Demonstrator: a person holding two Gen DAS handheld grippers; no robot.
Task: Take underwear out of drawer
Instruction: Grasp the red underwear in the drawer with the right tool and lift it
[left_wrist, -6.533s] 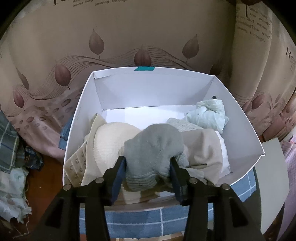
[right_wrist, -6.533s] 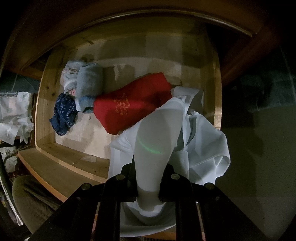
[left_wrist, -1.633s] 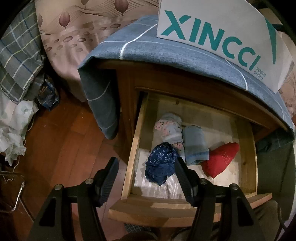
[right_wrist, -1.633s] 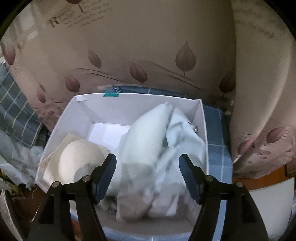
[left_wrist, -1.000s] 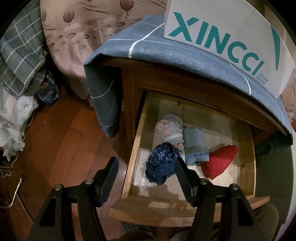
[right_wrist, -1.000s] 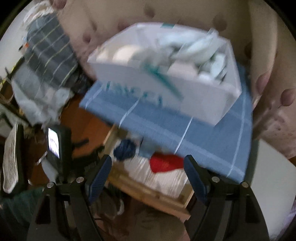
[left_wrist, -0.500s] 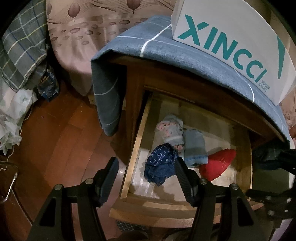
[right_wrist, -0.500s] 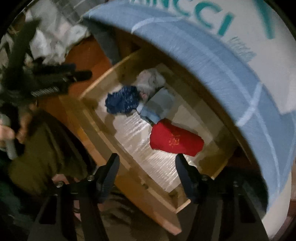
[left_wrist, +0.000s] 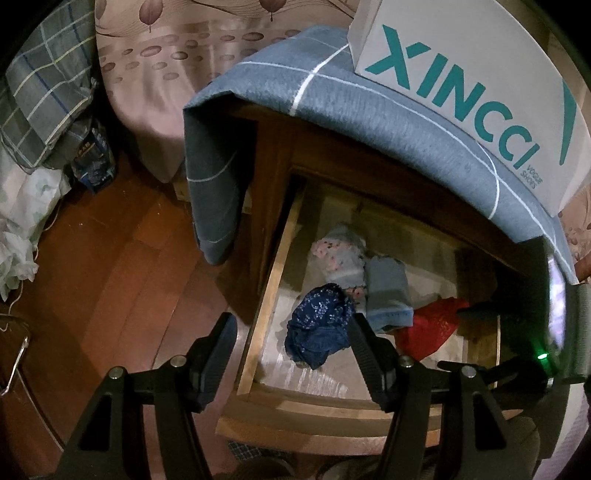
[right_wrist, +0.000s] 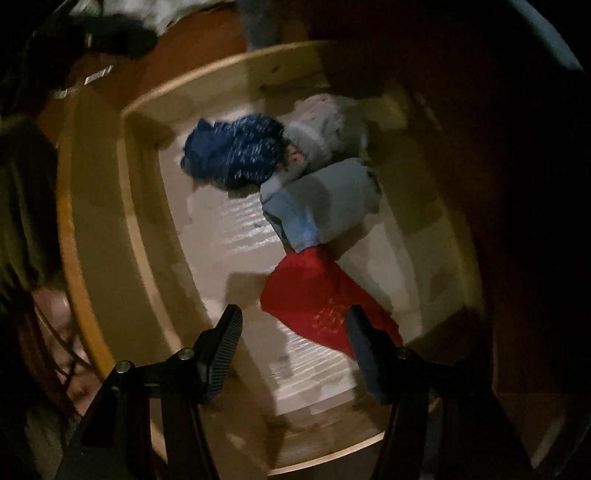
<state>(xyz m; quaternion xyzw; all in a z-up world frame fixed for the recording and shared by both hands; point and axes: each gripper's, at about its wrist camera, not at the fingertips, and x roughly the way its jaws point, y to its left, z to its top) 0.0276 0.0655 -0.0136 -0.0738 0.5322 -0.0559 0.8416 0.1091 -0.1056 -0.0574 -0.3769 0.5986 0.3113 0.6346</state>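
Observation:
The wooden drawer (left_wrist: 266, 306) stands pulled out with several pieces of underwear in it. A crumpled navy floral piece (left_wrist: 319, 325) lies at the front left. Behind it is a pale floral one (left_wrist: 340, 254), with a folded grey-blue one (left_wrist: 388, 295) and a red one (left_wrist: 428, 328) to its right. My left gripper (left_wrist: 291, 332) hangs open above the navy piece, holding nothing. My right gripper (right_wrist: 291, 321) points down into the drawer (right_wrist: 92, 221), open, just above the red piece (right_wrist: 314, 295); its pads touch nothing. The navy piece (right_wrist: 236, 155) and the grey-blue piece (right_wrist: 325, 203) lie beyond.
A white box with teal lettering (left_wrist: 461, 74) sits on a blue-grey checked cloth (left_wrist: 332, 99) covering the cabinet top; the cloth hangs over the left corner. Wooden floor (left_wrist: 129, 258) and plaid fabric (left_wrist: 44, 92) lie to the left. A person's olive sleeve (right_wrist: 22, 203) is beside the drawer front.
My right gripper swung from the white box down over the open drawer, its jaws narrowing somewhat, and now shows at the right edge of the left wrist view. The left gripper stayed put.

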